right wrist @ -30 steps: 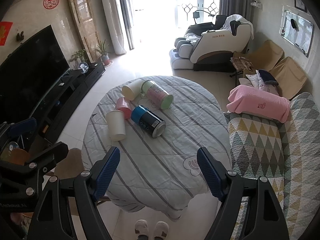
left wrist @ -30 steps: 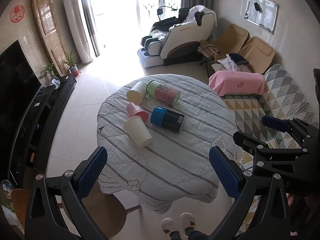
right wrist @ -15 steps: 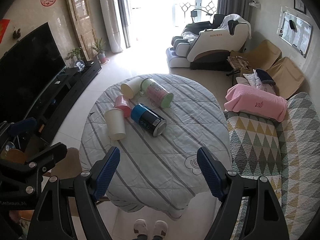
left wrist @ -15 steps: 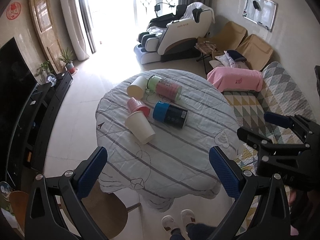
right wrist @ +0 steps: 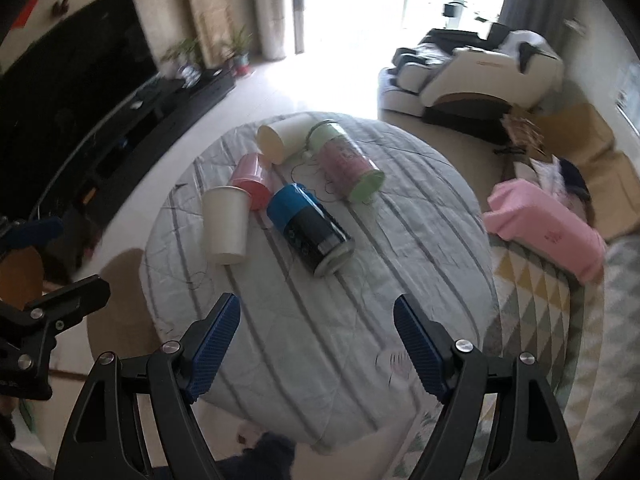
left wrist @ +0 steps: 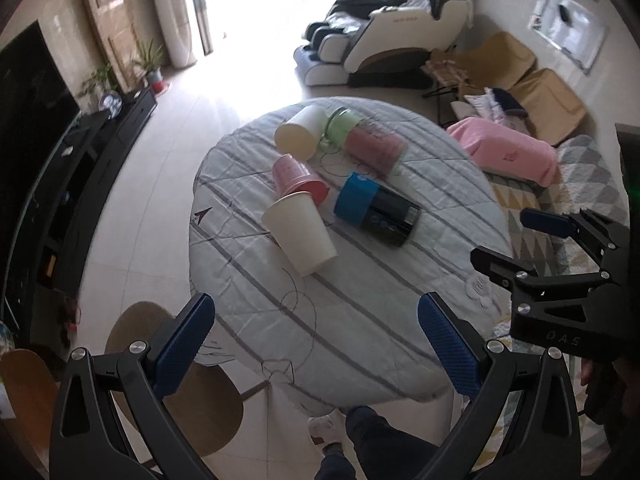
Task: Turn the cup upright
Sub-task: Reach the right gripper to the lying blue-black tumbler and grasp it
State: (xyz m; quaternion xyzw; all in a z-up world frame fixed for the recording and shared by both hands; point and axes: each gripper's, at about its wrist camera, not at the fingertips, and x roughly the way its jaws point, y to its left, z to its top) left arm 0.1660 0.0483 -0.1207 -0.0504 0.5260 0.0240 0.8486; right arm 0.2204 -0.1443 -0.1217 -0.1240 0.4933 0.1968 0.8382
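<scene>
Blue-padded left gripper [left wrist: 316, 332] wide, above table [left wrist: 360, 300] | right gripper [right wrist: 318, 334] wide, alongside

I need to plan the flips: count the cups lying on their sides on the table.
3: a white paper cup nearest, a pink cup touching it behind, and another white cup at the far edge. None looks hidden.
</scene>
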